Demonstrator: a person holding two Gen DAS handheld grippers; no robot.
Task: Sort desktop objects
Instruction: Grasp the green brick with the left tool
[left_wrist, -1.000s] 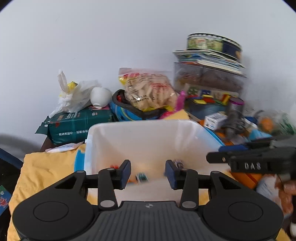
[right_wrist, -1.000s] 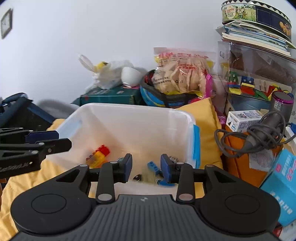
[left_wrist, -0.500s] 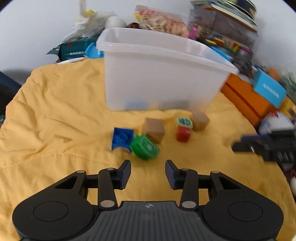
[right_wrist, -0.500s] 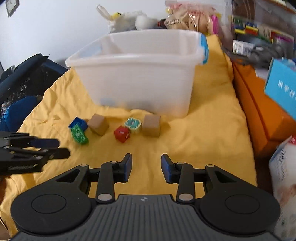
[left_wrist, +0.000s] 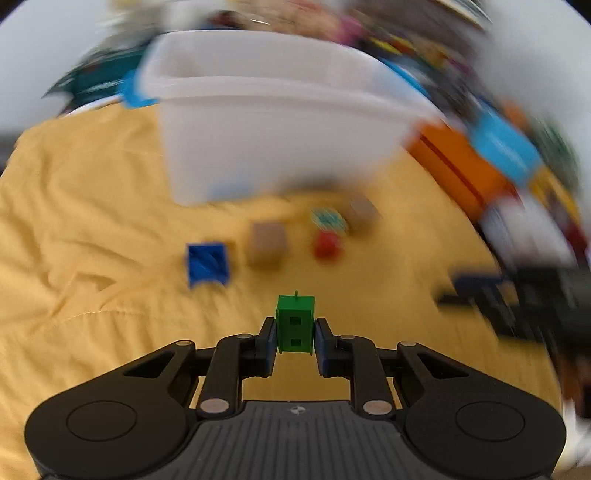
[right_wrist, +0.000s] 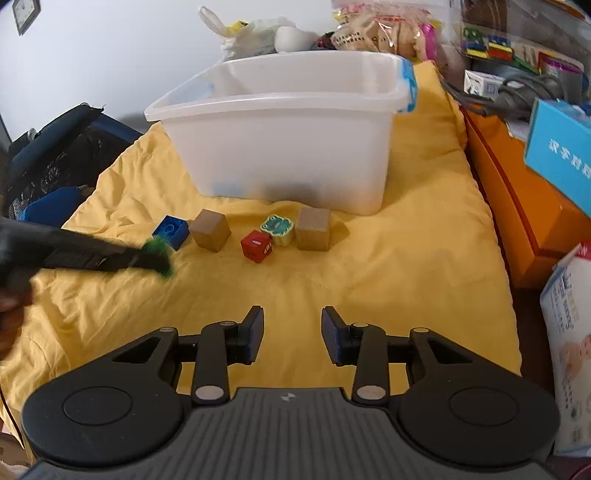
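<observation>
A green block (left_wrist: 295, 308) sits between the pads of my left gripper (left_wrist: 295, 332); its jaws are closing and the pads touch the block's sides. From the right wrist view that gripper and the green block (right_wrist: 159, 254) hover low over the yellow cloth (right_wrist: 406, 277), blurred. In a row before the white bin (right_wrist: 280, 147) lie a blue brick (right_wrist: 170, 230), a wooden cube (right_wrist: 210, 229), a red cube (right_wrist: 256, 246), a teal-topped block (right_wrist: 277, 229) and a second wooden cube (right_wrist: 313, 228). My right gripper (right_wrist: 291, 332) stands open and empty, nearer than that row.
An orange box (right_wrist: 517, 206) with a light blue carton (right_wrist: 561, 147) on it borders the cloth on the right. A white package (right_wrist: 569, 350) stands at the near right. A dark bag (right_wrist: 55, 158) lies off the cloth's left edge. Bags and boxes crowd behind the bin.
Both grippers came down from over the bin to the cloth in front of it. The left gripper then closed its jaws around the green block.
</observation>
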